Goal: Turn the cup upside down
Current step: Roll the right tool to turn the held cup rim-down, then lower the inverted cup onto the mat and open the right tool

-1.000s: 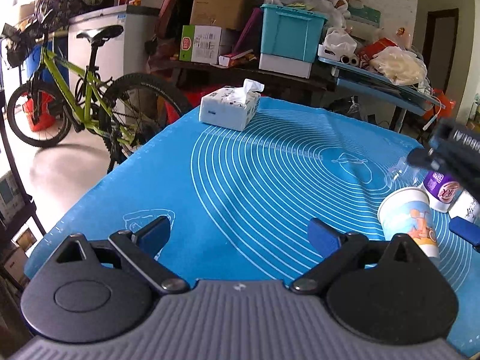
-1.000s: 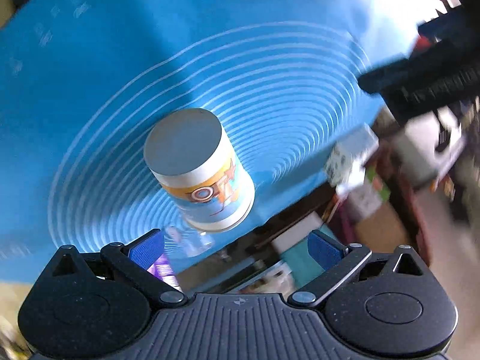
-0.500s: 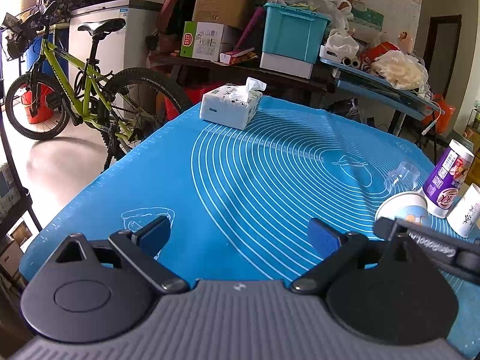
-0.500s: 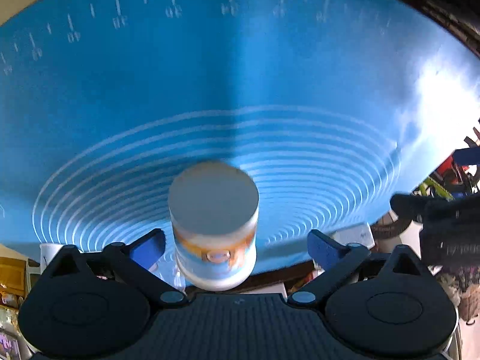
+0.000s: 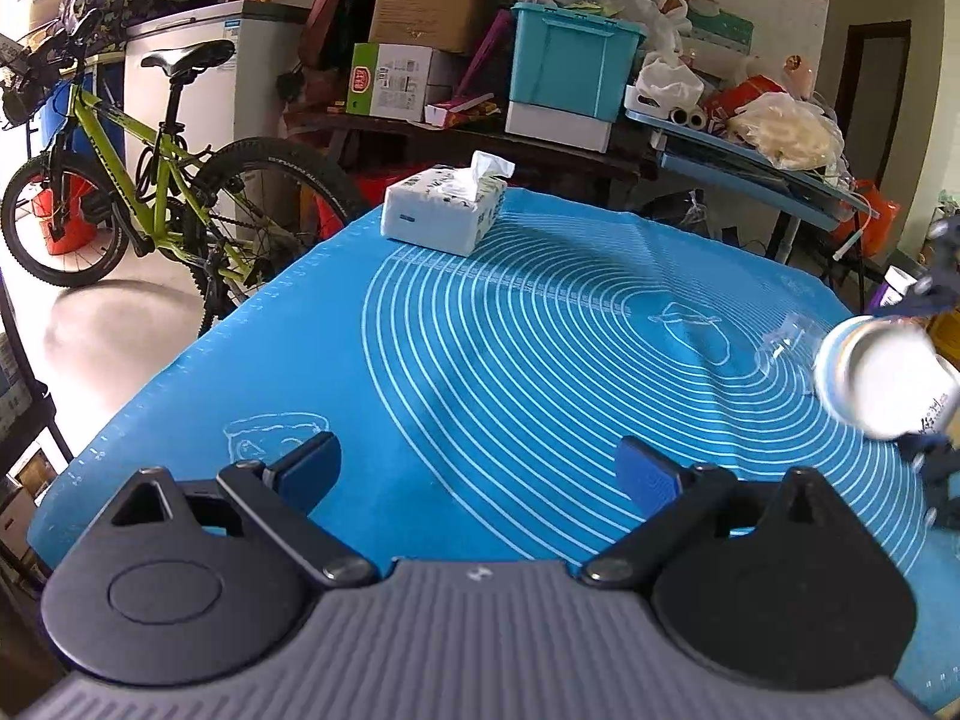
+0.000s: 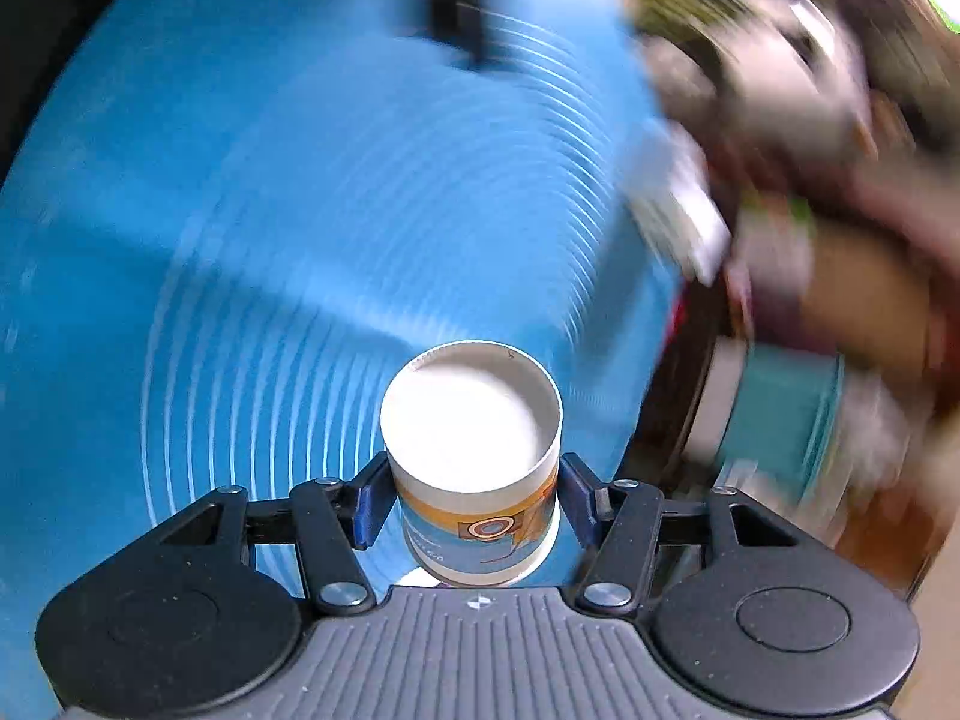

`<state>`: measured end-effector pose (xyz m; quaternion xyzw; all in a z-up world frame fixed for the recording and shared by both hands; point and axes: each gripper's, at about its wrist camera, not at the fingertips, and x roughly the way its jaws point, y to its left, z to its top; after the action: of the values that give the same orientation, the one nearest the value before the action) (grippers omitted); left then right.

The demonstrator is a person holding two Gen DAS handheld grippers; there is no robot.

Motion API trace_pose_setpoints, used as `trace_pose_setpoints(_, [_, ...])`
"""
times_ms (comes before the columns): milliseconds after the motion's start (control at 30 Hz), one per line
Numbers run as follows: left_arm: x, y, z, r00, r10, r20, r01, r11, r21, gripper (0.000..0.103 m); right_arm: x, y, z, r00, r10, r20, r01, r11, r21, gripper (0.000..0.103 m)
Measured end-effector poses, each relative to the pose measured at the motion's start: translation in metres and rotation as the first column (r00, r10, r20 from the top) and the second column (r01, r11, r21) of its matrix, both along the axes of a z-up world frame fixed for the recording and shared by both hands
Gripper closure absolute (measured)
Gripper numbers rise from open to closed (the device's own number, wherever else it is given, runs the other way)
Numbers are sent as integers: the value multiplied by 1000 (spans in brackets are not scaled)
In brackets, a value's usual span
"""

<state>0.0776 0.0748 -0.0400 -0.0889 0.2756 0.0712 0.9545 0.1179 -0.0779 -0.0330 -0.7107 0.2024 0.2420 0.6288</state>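
Note:
A white paper cup point(image 6: 474, 456) with an orange and blue print is clamped between the blue pads of my right gripper point(image 6: 474, 507), which is shut on it. Its white base faces the camera, above the blue mat point(image 6: 240, 240). In the left wrist view the same cup point(image 5: 882, 384) hangs tilted in the air at the far right, blurred, with parts of the right gripper around it. My left gripper point(image 5: 474, 474) is open and empty, low over the mat's near part point(image 5: 480, 372).
A tissue box point(image 5: 447, 210) sits at the mat's far edge. A small clear plastic cup point(image 5: 786, 342) lies on the mat near the held cup. A purple can point(image 5: 894, 294) stands at the right edge. A bicycle point(image 5: 150, 180) and cluttered shelves stand beyond the table.
My right gripper has closed on the cup, lifted it off the mat and is turning fast; the right view is blurred. The left gripper has stayed in place.

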Motion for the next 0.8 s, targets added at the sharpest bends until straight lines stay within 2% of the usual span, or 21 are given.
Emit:
trace_pose_setpoints(33, [1,-1,0,1000,-5,-2,5,1000,-1,6,6,-10,10,998,-57,-20,58,994,87,48])
trace_pose_setpoints(100, [1,-2,0,1000,-13,-1,13,1000,-2,6,12,-29,27,984,-159,-86,177,945,275,48])
trace_pose_setpoints(167, [1,-6,0,1000,-18,0,18,1000,3,6,17,-49,44,953,-227,-202,296,837,459,48])
trace_pose_setpoints(200, [1,-7,-1,1000,-22,1,22,1000,5,6,20,-60,50,937,-243,-252,345,770,538,48])
trace_pose_setpoints(300, [0,-12,-1,1000,-31,4,31,999,16,6,22,-89,56,888,-277,-368,460,580,672,48])
trace_pose_setpoints(333, [-1,-13,-2,999,-34,4,34,999,19,6,23,-98,54,871,-286,-400,492,520,698,48])
trace_pose_setpoints(467, [-2,-17,-2,999,-48,10,48,998,31,6,21,-125,33,806,-343,-483,586,347,732,48])
trace_pose_setpoints(567, [-2,-20,-3,999,-45,11,45,998,45,6,26,-143,16,749,-357,-559,645,196,739,48])
trace_pose_setpoints(667, [-1,-23,-4,999,-41,3,41,998,50,6,29,-157,4,720,-361,-593,652,58,756,48])
trace_pose_setpoints(733, [-1,-24,-4,999,-41,2,41,998,54,6,30,-161,-2,711,-358,-605,650,6,760,48])
trace_pose_setpoints(800, [-1,-27,-4,999,-43,2,42,997,62,6,27,-162,-4,717,-359,-597,639,-2,769,47])
